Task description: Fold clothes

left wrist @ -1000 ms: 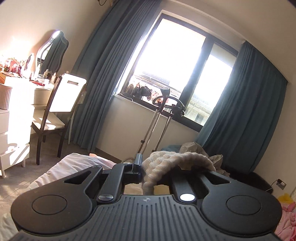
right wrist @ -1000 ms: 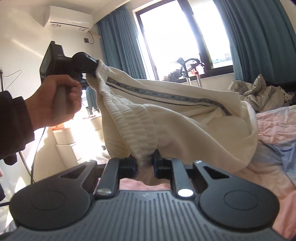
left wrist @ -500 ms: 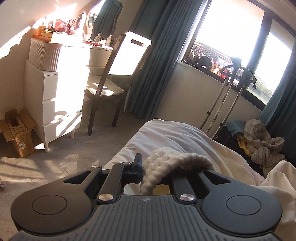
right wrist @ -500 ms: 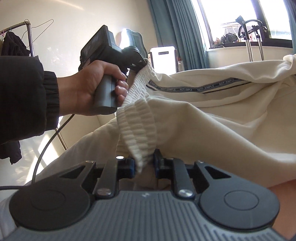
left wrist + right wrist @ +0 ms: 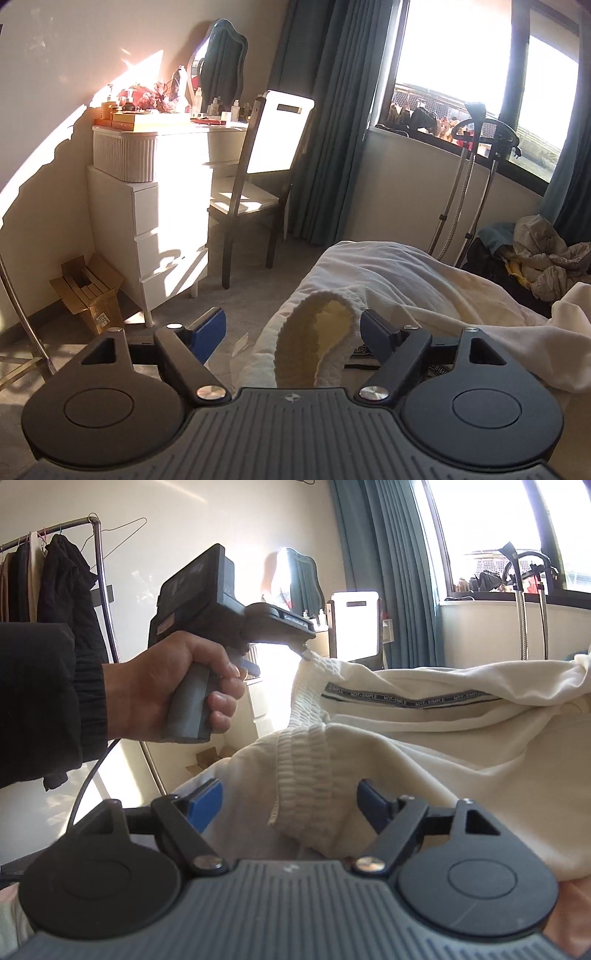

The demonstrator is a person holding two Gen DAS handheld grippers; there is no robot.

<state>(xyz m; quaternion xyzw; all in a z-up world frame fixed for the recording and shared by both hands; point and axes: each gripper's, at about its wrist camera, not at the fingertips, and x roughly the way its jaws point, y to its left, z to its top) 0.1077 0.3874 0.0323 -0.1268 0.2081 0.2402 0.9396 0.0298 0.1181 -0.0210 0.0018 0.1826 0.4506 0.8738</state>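
Observation:
A cream garment [image 5: 461,746] with a ribbed waistband and a printed tape stripe [image 5: 410,700] lies spread on the bed. My left gripper [image 5: 293,326] is open, and the ribbed waistband [image 5: 314,345] rests loose between its jaws. My right gripper [image 5: 290,799] is open too, with another stretch of waistband [image 5: 303,771] lying between its blue pads [image 5: 205,799]. The left gripper also shows in the right wrist view [image 5: 304,653], held in a hand just above the garment's upper edge.
A white dresser [image 5: 155,221] and a chair [image 5: 258,184] stand left of the bed. A clothes steamer stand [image 5: 476,177] is under the window. A clothes pile [image 5: 546,258] lies at right. A cardboard box [image 5: 88,295] sits on the floor. A clothes rack [image 5: 55,579] stands behind.
Both grippers were shut on the ribbed waistband and have opened, letting it go. The garment has come down from hanging in the air onto the bed.

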